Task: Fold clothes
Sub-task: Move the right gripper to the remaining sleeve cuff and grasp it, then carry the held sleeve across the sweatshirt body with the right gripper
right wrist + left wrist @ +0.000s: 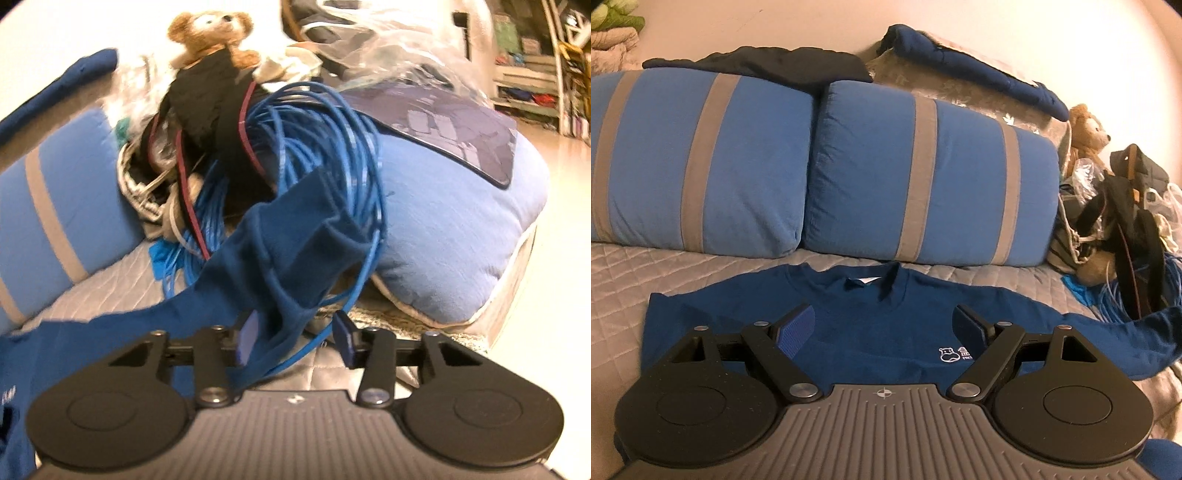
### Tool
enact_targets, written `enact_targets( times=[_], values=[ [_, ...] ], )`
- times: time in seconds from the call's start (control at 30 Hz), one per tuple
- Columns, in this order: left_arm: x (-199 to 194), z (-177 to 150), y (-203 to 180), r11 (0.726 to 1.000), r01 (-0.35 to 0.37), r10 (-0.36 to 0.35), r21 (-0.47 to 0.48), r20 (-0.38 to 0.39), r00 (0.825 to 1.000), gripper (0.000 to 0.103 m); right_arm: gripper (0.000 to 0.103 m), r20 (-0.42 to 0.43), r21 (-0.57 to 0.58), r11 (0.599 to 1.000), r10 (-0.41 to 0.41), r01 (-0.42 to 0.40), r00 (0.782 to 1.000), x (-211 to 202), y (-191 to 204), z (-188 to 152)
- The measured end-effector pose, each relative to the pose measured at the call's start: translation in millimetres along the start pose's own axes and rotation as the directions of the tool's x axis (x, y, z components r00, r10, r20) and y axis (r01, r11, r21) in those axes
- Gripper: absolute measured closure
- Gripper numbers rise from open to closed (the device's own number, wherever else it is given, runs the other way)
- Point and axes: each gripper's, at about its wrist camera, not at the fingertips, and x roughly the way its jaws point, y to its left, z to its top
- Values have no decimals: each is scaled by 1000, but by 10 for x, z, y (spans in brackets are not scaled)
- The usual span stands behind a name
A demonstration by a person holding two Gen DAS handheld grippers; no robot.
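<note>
While shirt [879, 332] lies flat, sleeve [280, 251] overlaps cable [332, 155].

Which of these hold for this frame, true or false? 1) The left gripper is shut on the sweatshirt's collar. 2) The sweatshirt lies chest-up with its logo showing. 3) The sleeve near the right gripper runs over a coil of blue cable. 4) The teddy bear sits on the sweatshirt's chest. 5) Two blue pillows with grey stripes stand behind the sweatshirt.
1) False. The left gripper is open above the sweatshirt, holding nothing.
2) True. The white logo faces up.
3) True. The sleeve lies across the blue cable, between the fingers of the open right gripper.
4) False. The teddy bear sits in the clutter beyond the sleeve.
5) True. The pillows stand behind the collar.
</note>
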Motion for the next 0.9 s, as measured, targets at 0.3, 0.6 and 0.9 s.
enact_targets(
  times=[0.3, 0.6, 0.9],
  values=[
    [-6, -1, -14, 1000, -1, 1, 13, 3, 1000, 21, 65, -26, 90, 996, -15, 17, 1000, 240, -32, 38],
    [-8, 10, 17, 1000, 1, -1, -8, 8, 1000, 21, 89, -10, -18, 998, -55, 55, 998, 107, 357, 43],
    [4, 19, 42, 1000, 5, -5, -24, -2, 1000, 21, 90, -5, -162, 986, -47, 46, 999, -21, 1128, 137]
  ],
)
